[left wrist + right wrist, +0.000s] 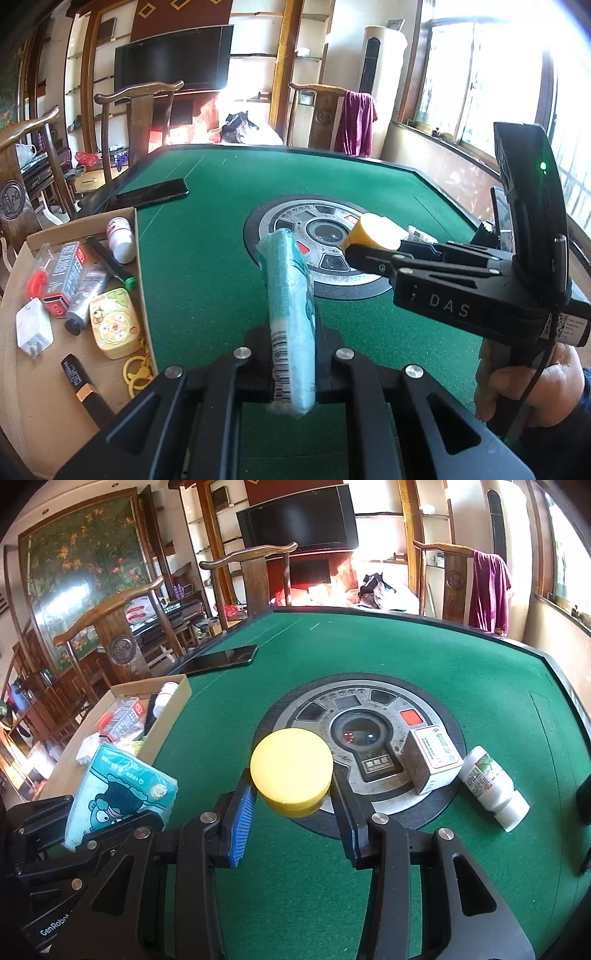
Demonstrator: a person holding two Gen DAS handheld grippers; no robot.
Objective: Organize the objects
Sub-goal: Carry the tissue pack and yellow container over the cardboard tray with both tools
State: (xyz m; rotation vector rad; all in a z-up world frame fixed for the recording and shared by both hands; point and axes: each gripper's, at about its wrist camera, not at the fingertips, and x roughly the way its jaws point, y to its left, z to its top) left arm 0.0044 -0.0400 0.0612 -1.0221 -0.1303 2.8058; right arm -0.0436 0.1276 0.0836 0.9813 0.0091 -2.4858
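Observation:
My left gripper [291,369] is shut on a light-blue tissue pack [290,295], held edge-on above the green table; the pack also shows in the right wrist view [118,790], lower left. My right gripper [295,797] is shut on a round yellow jar [291,771], gripped by its sides just above the felt. In the left wrist view the right gripper [369,240] comes in from the right with the yellow jar [373,229], a hand on its handle. An open cardboard box [22,280] lies at the left, left of the tissue pack, with several small items inside.
A white carton [432,760] and a white bottle [491,786] lie right of the jar, by the round centre console [354,701]. A black phone [221,657] lies at the far left edge. Wooden chairs [118,627] ring the table.

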